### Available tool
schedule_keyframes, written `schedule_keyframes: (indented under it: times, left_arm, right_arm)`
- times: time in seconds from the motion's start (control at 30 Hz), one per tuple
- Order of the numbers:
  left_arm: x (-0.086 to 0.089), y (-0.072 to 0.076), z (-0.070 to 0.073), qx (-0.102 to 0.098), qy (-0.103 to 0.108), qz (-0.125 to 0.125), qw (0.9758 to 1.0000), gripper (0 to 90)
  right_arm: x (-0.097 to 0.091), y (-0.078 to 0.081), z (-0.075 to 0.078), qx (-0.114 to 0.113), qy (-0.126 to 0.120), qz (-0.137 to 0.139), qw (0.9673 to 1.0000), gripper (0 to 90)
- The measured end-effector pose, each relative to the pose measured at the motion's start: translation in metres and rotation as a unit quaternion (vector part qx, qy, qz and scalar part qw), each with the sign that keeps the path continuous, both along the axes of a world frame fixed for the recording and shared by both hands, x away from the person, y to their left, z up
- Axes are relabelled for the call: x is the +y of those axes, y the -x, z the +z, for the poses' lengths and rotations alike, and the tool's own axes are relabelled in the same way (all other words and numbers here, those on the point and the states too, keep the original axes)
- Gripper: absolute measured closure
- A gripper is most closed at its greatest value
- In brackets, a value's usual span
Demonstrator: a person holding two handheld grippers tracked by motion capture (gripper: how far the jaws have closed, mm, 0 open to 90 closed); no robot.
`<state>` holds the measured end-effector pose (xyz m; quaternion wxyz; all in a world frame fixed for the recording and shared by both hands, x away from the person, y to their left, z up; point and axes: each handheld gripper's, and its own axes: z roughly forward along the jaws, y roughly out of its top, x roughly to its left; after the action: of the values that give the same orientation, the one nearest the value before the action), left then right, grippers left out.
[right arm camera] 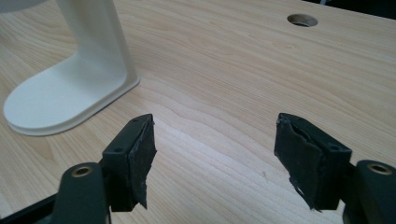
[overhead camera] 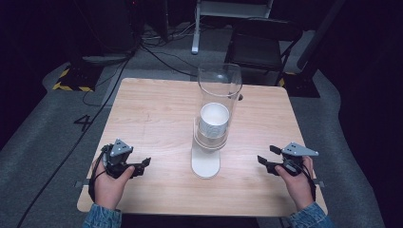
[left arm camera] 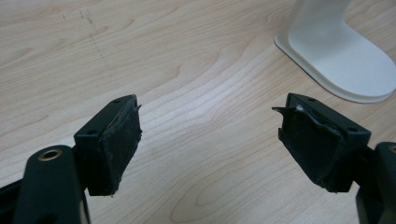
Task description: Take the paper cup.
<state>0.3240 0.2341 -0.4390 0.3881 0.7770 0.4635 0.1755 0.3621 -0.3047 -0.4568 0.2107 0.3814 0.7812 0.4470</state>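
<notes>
You have a white cup dispenser [overhead camera: 206, 161] standing upright at the centre of the frame, its flat rounded base on the table. Its clear tube [overhead camera: 219, 85] rises above a stack of white cups [overhead camera: 214, 119].

Cup dispenser [overhead camera: 211, 128] between open tabletop [overhead camera: 152, 118]

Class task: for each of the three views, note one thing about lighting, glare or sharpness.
High view: table lit, surrounding floor dark, clear tube shows faint glare. Left gripper view: wood grain sharp, near tongs slightly soft. Right gripper view: soft sheen on wood beside the white stand.
</notes>
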Motion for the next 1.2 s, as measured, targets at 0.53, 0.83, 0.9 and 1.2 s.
schedule_keyframes:
  times: [0.53,0.83,0.9,1.2]
  left_arm:
    - [0.003,0.005,0.012,-0.01,0.007,0.002,0.9999,20.4]
    - [0.004,0.004,0.006,-0.002,0.001,0.0,1.0,20.3]
    - [0.004,0.004,0.006,-0.001,0.001,-0.001,1.0,20.3]
    - [0.004,0.003,0.005,0.004,0.002,-0.002,1.0,20.2]
  right_arm:
    - [0.019,-0.005,0.015,-0.002,-0.02,0.019,0.9996,29.6]
    - [0.032,-0.015,0.032,-0.003,-0.023,0.03,0.9993,29.4]
    - [0.034,-0.02,0.039,-0.003,-0.018,0.03,0.9994,29.4]
    - [0.028,-0.031,0.055,-0.001,-0.032,0.013,0.9994,27.6]
